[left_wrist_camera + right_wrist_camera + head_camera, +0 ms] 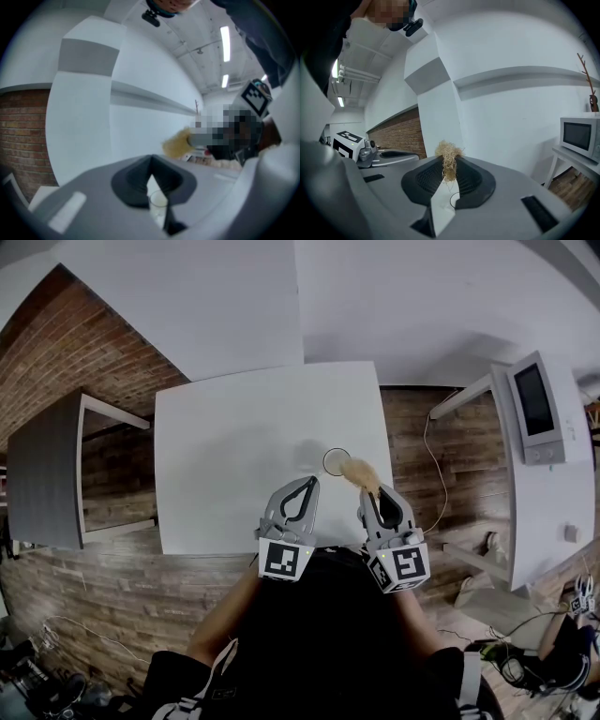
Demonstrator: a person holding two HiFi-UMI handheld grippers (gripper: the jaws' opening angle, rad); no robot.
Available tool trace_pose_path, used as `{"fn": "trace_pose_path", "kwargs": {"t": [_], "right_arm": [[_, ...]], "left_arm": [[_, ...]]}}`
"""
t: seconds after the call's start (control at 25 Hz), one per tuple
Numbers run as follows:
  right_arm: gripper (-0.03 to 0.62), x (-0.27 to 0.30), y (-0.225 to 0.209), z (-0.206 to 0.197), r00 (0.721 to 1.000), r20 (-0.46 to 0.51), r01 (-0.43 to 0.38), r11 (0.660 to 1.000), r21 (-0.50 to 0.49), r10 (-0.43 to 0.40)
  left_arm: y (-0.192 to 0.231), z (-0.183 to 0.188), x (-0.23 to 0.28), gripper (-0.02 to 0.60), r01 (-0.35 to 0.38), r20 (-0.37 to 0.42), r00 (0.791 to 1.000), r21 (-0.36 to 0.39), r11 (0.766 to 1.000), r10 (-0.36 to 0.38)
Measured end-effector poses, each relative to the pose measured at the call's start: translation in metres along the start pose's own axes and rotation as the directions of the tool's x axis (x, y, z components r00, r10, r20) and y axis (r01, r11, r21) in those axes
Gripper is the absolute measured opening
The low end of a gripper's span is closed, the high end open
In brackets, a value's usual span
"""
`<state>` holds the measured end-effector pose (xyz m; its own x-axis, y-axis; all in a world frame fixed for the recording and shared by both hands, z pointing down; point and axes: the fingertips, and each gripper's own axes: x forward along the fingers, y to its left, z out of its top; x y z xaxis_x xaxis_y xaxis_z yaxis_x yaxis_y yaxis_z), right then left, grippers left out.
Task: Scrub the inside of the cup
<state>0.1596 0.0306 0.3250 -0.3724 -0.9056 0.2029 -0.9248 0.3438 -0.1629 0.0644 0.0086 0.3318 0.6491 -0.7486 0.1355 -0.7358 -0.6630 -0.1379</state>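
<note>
Head view, and I am looking steeply down at a white table (234, 456) that fills the middle of the frame. The clear cup (336, 461) stands upright on it, a little right of centre, just past my two sets of jaws. My left gripper (305, 491) sits below and to the left of the cup, apart from it. My right gripper (372, 495) sits below and to the right, with a tan, fibrous scrubber (359, 472) poking out of its tip. The scrubber lies right against the cup's lower right edge in the picture; I cannot tell whether it touches the rim. A microwave (536, 409) stands on a shelf at the far right.

In the left gripper view my left gripper (151, 164) has its jaws clenched together with nothing between them. The cup (158, 201) shows through the gap below the tips, at the lower middle of the frame. The scrubber (177, 142) hangs right of centre.

In the right gripper view my right gripper (449, 164) is clamped on the scrubber (449, 157), whose frayed top sticks up above the pads. The cup's rim (452, 200) shows as a thin arc just below.
</note>
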Motion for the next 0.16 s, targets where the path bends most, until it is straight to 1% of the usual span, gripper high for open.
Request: {"fn": "trace_pose_path", "kwargs": {"t": [0.16], "right_arm": [[0.055, -0.0006, -0.001, -0.0028, 1.0, -0.008, 0.004, 1.0, 0.001, -0.004]], "left_arm": [[-0.0013, -0.0019, 0.0008, 0.005, 0.004, 0.0, 1.0, 0.008, 1.0, -0.004]]}}
